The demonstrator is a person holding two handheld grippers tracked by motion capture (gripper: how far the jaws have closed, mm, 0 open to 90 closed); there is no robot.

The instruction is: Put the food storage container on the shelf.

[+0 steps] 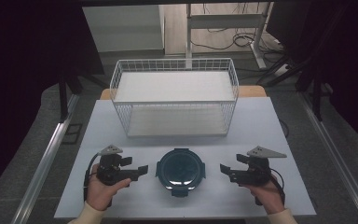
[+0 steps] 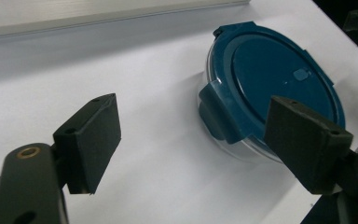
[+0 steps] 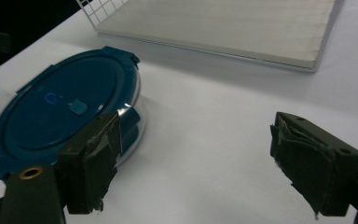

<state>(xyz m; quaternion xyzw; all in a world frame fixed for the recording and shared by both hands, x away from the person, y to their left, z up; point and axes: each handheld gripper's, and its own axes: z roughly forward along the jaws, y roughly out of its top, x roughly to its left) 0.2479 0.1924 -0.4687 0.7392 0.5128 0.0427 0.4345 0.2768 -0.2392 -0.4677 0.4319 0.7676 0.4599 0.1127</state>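
The table (image 1: pixel 261 121) presents a flat, matte, pale surface that offers little friction. At its far side stands a white wire basket (image 1: pixel 175 95) — an open rigid grid with a pale board as its floor, nothing visible inside. The round container (image 1: pixel 181 171) sits at the near edge of the table, midway between the two grippers and well apart from the basket. It is a shallow, clear-walled bowl under a dark blue-green lid with four snap-down latch tabs around the rim and a small raised valve off centre. By judgement the piece is stiff and light if empty, though the contents cannot be told through the lid; the clear wall looks smooth and likely slippery, and brittle if it is glass. The soundest hold appears to be across the rim from both sides, pads seated under the lid's lip or against a latch tab rather than on the bare wall. The left gripper (image 1: pixel 142 169) lies just beside the container's left side, its jaws spread wide with nothing between them. The right gripper (image 1: pixel 223 169) lies near the right side, jaws likewise parted and empty — its pad (image 3: pixel 95 161) facing is torn and frayed, which may weaken its bite.
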